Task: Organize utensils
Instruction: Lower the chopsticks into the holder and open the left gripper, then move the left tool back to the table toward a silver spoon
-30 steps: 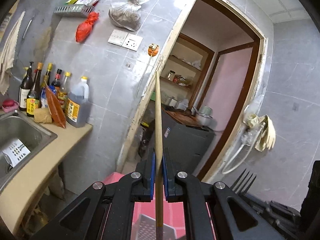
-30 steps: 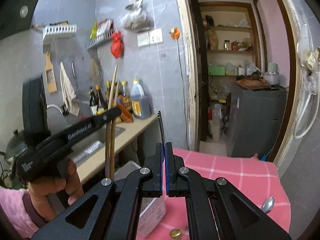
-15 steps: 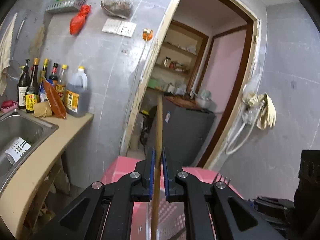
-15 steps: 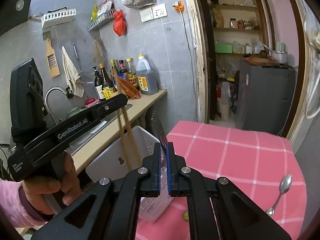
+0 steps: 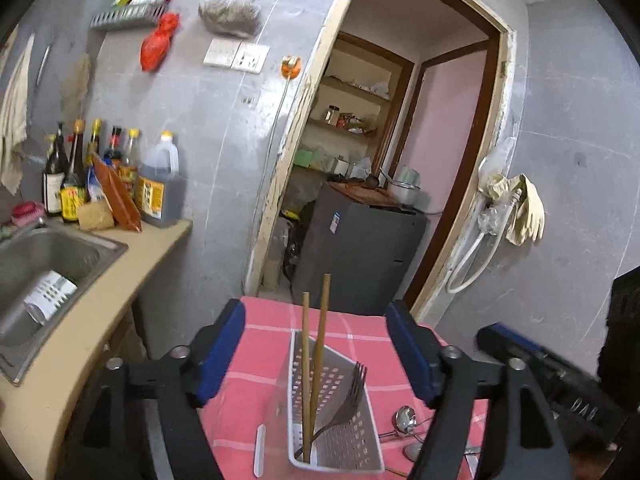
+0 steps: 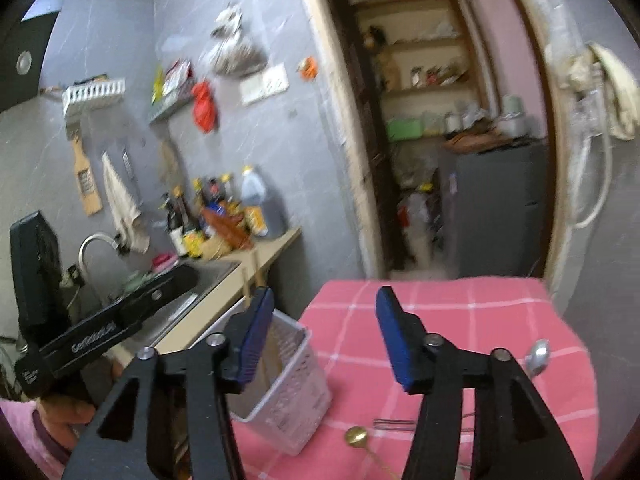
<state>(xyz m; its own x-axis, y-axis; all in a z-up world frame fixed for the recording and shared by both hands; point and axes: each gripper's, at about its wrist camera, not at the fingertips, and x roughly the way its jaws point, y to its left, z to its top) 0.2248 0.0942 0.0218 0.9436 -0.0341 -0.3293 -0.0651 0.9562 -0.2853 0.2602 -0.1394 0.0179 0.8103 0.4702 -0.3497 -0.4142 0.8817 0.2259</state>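
A white perforated utensil basket (image 5: 340, 420) stands on the pink checked tablecloth (image 5: 264, 344). Two wooden chopsticks (image 5: 316, 360) and a dark fork (image 5: 348, 396) stand in it. My left gripper (image 5: 316, 344) is open and empty just above the basket. My right gripper (image 6: 324, 328) is open and empty, above the table beside the basket (image 6: 288, 396). A silver spoon (image 6: 536, 354), a gold spoon (image 6: 356, 436) and a thin metal utensil (image 6: 394, 424) lie on the cloth. In the left wrist view a spoon (image 5: 404, 418) lies right of the basket.
A counter with a steel sink (image 5: 44, 256) and several sauce bottles (image 5: 112, 176) runs along the left. A doorway with a dark fridge (image 5: 356, 248) is behind the table. A white stick (image 5: 259, 454) lies left of the basket.
Both grippers have opened. The left let go of the chopsticks and the right let go of the fork; both now stand in the basket.
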